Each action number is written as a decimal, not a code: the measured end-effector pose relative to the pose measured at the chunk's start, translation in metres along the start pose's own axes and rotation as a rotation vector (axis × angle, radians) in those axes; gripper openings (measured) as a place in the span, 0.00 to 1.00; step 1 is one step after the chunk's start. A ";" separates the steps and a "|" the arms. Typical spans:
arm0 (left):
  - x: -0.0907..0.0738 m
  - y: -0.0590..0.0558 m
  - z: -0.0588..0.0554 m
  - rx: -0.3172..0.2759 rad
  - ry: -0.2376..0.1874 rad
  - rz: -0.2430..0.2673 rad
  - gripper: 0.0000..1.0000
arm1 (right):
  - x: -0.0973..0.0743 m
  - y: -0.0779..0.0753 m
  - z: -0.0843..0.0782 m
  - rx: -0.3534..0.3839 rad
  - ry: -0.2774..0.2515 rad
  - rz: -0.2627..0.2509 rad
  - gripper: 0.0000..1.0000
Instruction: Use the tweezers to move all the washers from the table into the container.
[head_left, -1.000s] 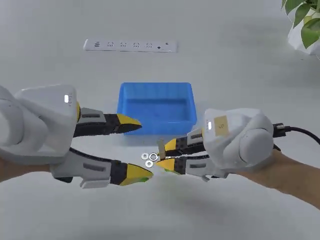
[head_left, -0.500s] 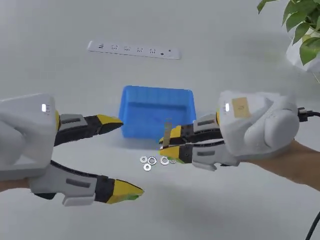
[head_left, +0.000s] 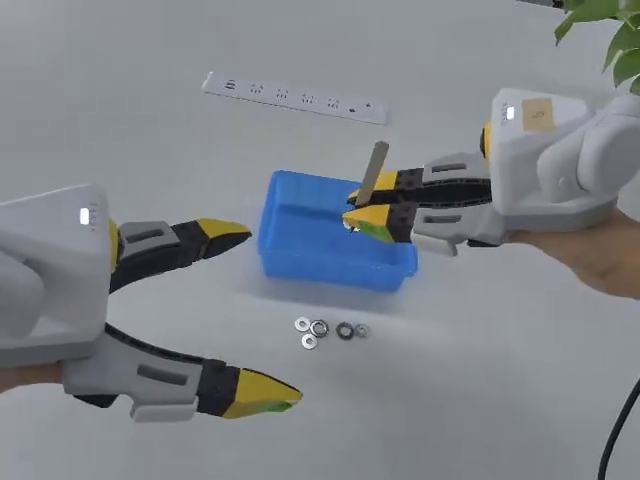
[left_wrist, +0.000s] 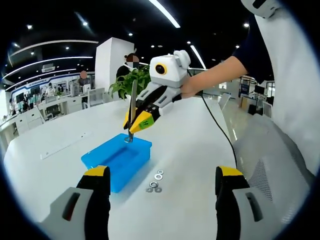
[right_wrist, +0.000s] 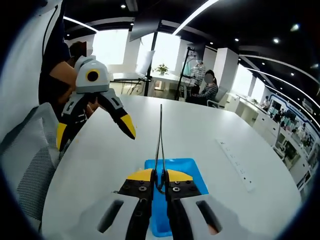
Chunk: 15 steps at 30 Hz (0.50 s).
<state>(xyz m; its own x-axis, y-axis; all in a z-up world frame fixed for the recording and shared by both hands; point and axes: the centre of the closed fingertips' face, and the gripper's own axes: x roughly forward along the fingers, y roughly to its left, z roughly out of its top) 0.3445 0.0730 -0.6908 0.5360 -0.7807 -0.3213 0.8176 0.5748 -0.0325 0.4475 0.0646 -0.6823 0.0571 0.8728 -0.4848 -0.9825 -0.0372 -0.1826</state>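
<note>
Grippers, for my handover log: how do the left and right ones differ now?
The left gripper is open and empty; the right gripper is shut on the tweezers. The left is off to one side of the blue container; the right is over it. Both have black fingers tipped yellow.

White shell on right hand-held gripper (head_left: 362, 220), black yellow-tipped jaws, black cable (head_left: 615, 436)
</note>
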 end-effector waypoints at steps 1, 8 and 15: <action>0.000 0.001 0.000 -0.007 -0.004 0.003 0.94 | 0.002 -0.003 -0.002 0.008 0.000 -0.003 0.09; 0.001 0.004 -0.008 -0.014 0.010 0.011 0.99 | 0.024 -0.019 -0.024 0.062 -0.003 -0.012 0.09; -0.009 0.018 -0.013 -0.033 0.024 0.055 0.99 | 0.050 -0.028 -0.049 0.089 0.031 -0.002 0.09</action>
<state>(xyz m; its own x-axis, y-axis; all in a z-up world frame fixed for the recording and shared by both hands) 0.3514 0.0933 -0.7008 0.5743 -0.7419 -0.3462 0.7797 0.6245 -0.0449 0.4870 0.0856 -0.7435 0.0630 0.8571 -0.5113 -0.9942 0.0090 -0.1074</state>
